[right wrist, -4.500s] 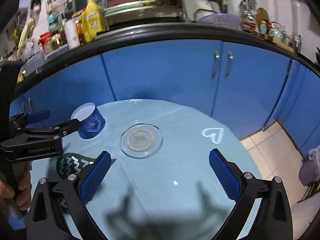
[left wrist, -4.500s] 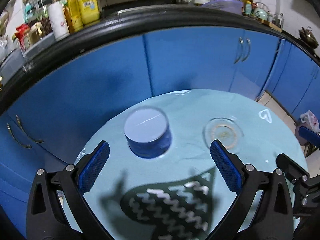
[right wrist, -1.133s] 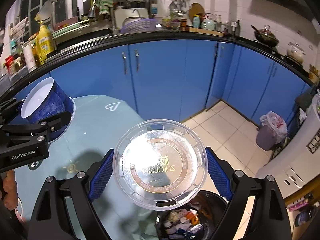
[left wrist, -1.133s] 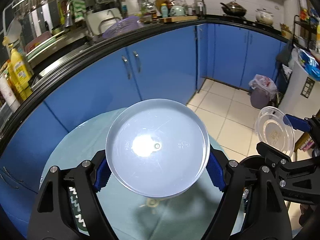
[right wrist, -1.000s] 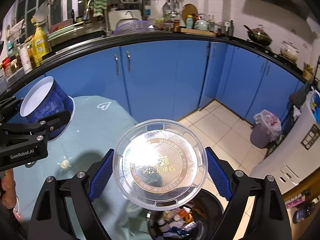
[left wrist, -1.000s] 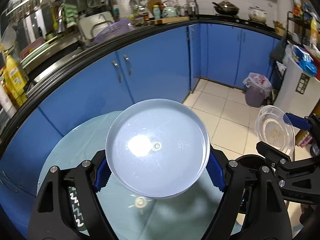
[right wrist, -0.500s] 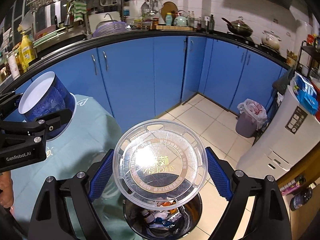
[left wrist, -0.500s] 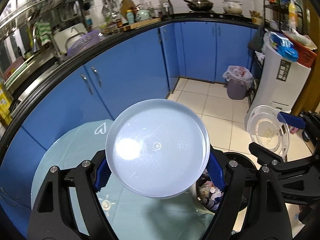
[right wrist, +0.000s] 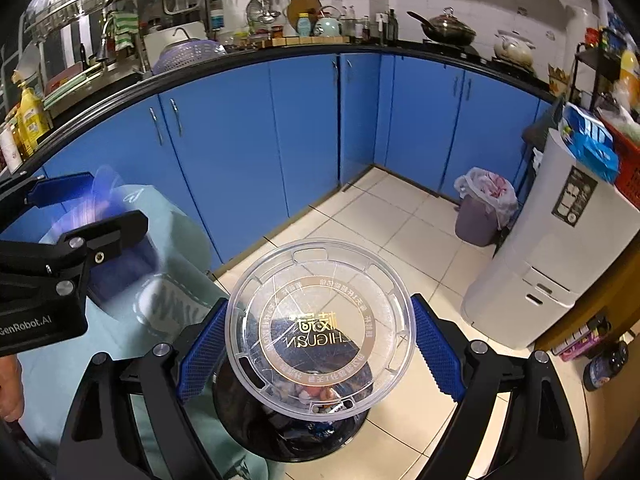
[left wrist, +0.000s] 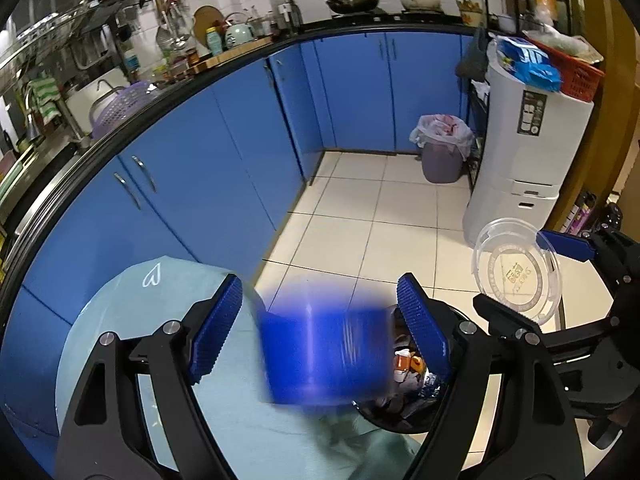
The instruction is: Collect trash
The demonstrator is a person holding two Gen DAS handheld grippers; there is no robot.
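Note:
A blue cup (left wrist: 324, 356), blurred with motion, hangs loose between the fingers of my left gripper (left wrist: 320, 286), which is open. Neither pad touches the cup. It is above the edge of the black trash bin (left wrist: 384, 420), which is full of rubbish. In the right wrist view the cup is a blue smear (right wrist: 120, 264) behind the left gripper's fingers (right wrist: 112, 228). My right gripper (right wrist: 318, 306) is shut on a clear round lid (right wrist: 320, 328) with gold lettering, held flat over the bin (right wrist: 248, 424). The lid (left wrist: 516, 276) also shows at the right of the left wrist view.
A round table with a pale green cloth (left wrist: 140, 320) stands left of the bin. Blue cabinets (right wrist: 248, 152) line the far wall. A grey bin with a bag (left wrist: 442, 152) and a white appliance (left wrist: 520, 168) stand on the tiled floor (left wrist: 360, 220). A person's hand (right wrist: 8, 384) shows at the left edge.
The cup has left the left gripper's pads and is falling towards the bin. Both grippers have swung from over the table to over the black bin. The right still holds the lid.

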